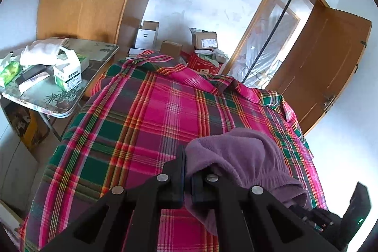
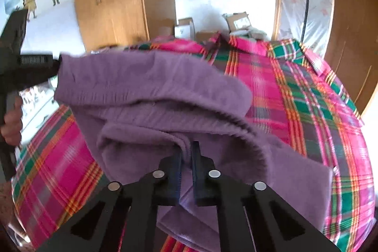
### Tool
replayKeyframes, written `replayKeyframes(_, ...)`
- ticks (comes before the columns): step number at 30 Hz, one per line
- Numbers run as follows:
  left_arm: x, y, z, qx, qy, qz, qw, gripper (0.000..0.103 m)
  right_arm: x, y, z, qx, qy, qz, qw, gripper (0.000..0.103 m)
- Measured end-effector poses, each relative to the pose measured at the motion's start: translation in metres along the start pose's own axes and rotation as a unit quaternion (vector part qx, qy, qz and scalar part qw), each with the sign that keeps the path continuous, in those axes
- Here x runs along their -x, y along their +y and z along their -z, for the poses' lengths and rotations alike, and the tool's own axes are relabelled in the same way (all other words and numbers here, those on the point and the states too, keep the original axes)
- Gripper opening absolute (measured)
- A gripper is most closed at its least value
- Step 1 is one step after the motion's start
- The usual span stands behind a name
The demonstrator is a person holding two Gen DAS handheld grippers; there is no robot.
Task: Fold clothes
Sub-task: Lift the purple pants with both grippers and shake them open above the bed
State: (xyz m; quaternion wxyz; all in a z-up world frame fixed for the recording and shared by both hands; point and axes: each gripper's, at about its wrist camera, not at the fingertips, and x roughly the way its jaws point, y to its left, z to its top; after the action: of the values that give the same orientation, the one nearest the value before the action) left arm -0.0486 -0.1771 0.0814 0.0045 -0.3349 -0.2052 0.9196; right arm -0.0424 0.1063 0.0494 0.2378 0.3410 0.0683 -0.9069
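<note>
Both the left tongs (image 1: 187,171) and the right tongs (image 2: 187,164) pinch folds of the purple fleece garment (image 2: 151,91), lifted over the near edge of the plaid-covered bed (image 1: 141,115), whose far half lies bare.
</note>
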Motion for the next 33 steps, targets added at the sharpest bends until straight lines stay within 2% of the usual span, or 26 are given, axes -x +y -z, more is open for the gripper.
replayKeyframes(6, 0.009, 0.018, 0.002, 0.026, -0.008, -0.006, 0.9996, 0.004, 0.008, -0.008, -0.031, -0.02, -0.036, 0.0, 0.999, 0.006)
replayKeyframes(12, 0.021, 0.042, 0.008, 0.052, -0.013, -0.026, 0.9982, 0.004, 0.009, -0.002, -0.068, -0.009, -0.072, -0.011, 0.997, 0.006)
replayKeyframes(22, 0.036, 0.081, 0.018, 0.088, -0.019, -0.065, 0.9938, 0.004, -0.019, 0.018, -0.121, -0.013, -0.096, -0.047, 0.994, 0.006)
replayKeyframes(29, 0.04, 0.104, 0.024, 0.111, -0.013, -0.085, 0.9901, 0.004, -0.046, 0.029, -0.138, -0.015, -0.088, -0.056, 0.994, 0.006)
replayKeyframes(33, 0.04, 0.111, 0.028, 0.115, -0.01, -0.092, 0.989, 0.004, -0.072, 0.03, -0.144, -0.028, -0.064, -0.062, 0.996, 0.006)
